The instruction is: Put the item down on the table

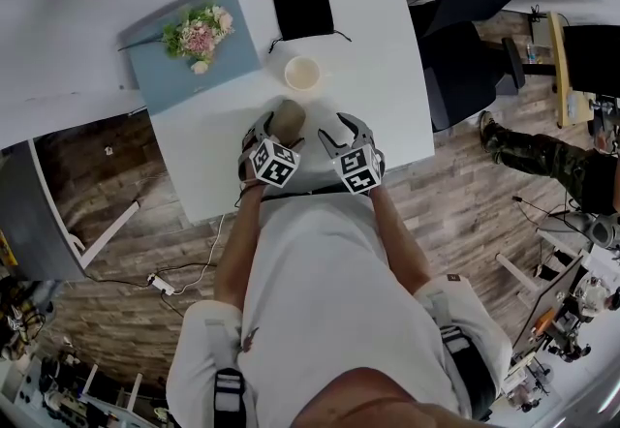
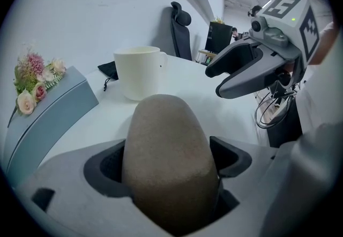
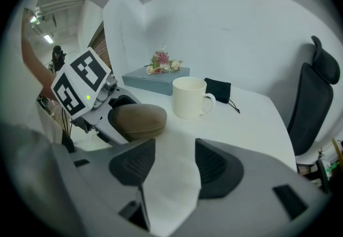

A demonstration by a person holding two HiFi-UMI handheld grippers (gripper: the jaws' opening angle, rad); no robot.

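Brown oblong case (image 2: 169, 161); clamped; rounded end fwd

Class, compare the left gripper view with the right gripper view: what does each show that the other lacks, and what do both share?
Left gripper view only: the right gripper seen from outside, fingers apart and empty. Right gripper view only: the left gripper seen from outside, gripping the brown case. Both: that case, the cream mug, black pouch, flowers and office chair.
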